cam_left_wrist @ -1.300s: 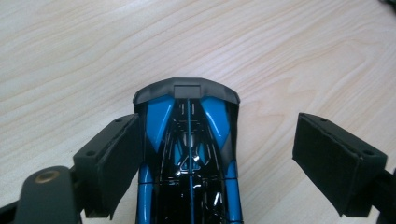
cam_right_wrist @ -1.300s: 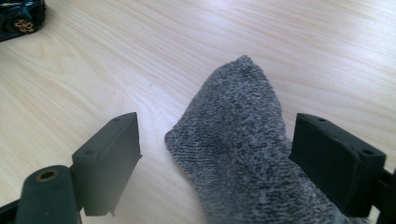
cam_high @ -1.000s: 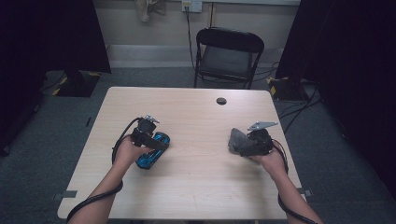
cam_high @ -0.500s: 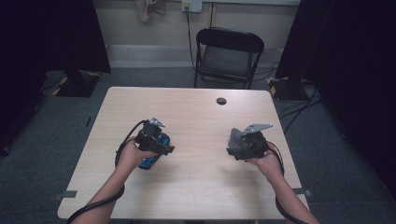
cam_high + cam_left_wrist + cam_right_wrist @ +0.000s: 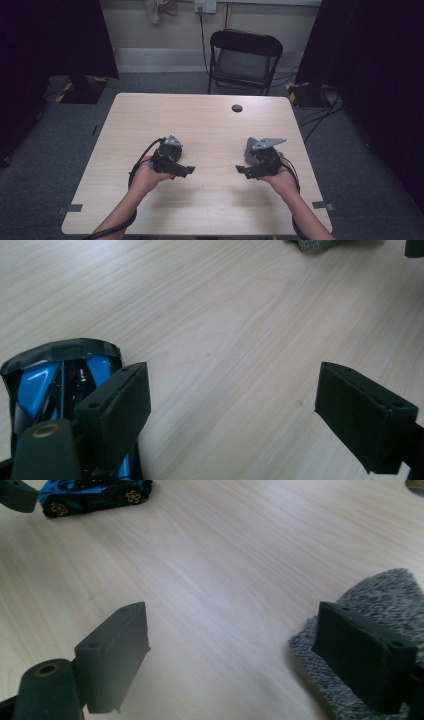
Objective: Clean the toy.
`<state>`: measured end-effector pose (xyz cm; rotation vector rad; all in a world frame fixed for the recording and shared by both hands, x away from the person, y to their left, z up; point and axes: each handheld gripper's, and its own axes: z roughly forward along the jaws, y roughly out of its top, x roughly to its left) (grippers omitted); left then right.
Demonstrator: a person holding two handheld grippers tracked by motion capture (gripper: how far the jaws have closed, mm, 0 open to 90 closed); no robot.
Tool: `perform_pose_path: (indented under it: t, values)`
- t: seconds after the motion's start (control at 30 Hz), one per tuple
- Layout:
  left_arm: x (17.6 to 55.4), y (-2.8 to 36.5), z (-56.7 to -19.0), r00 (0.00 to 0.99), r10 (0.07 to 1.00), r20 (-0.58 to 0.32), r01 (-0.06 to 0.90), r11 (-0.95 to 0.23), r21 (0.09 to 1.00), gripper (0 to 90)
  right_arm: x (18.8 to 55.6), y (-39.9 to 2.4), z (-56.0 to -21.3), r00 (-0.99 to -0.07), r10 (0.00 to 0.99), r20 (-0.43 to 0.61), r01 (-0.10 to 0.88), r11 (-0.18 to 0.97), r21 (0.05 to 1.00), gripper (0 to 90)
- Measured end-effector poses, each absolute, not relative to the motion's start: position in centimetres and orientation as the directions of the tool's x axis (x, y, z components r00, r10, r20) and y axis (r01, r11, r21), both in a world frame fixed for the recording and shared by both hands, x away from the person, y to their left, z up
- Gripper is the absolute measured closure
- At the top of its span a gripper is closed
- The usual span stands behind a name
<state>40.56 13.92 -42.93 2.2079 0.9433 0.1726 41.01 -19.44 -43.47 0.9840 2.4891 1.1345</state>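
Two black two-jaw grippers hang just over the table with nothing between their pads, so the work looks barely begun: no grasp is made on either thing, and picking up or moving them is, by my reading, all still to do. Nearest, in the left gripper view, the left gripper (image 5: 250,415) stands spread wide, its blocky matte foam pads over bare wood; the small blue and black toy sports car (image 5: 60,375), glossy hard plastic with a dark rear end, lies just beside and partly behind the left-hand pad, outside the gap. In the right gripper view the right gripper (image 5: 250,655) is likewise spread, and the grey speckled knitted cloth (image 5: 380,605), soft, nubbly and crumpled into a low heap, lies beside and under its right-hand pad, not pinched. Across the table from it the same car shows side-on, low and sleek with bronze wheel hubs. From the high view, both hands hold the grippers pointing toward each other over the pale wood-grain laminate table (image 5: 210,120), smooth and rectangular with rounded corners. Farther off a small dark round cable hole (image 5: 237,108) sits near the far edge, and beyond it stands a black folding metal chair (image 5: 245,60) on grey carpet
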Motion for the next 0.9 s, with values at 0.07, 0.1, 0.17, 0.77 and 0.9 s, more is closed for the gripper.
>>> perform_pose_path:
  t: [0.07,0.1,0.17,0.77,0.9]
  values:
    - [40.1,13.7,-43.2,0.730,0.668,-0.149,0.574,-0.479,0.664,14.2,40.6,-19.2,-43.6,-0.755,0.653,0.049,0.469,0.488,0.736,13.8]
    - [39.8,13.6,-43.3,0.732,0.665,-0.148,0.572,-0.481,0.665,14.2,40.4,-19.1,-43.7,-0.761,0.647,0.050,0.467,0.491,0.736,13.8]
    - [39.3,13.5,-43.5,0.740,0.655,-0.154,0.567,-0.485,0.666,14.2,40.0,-18.9,-43.8,-0.768,0.638,0.049,0.460,0.497,0.736,13.8]
    - [35.9,12.2,-46.2,0.788,0.592,-0.170,0.537,-0.525,0.660,13.4,37.1,-17.4,-46.4,-0.824,0.565,0.053,0.433,0.566,0.701,13.7]
    - [35.6,11.8,-46.6,0.802,0.575,-0.165,0.521,-0.537,0.663,13.3,36.8,-17.2,-47.0,-0.828,0.559,0.041,0.426,0.579,0.695,13.7]
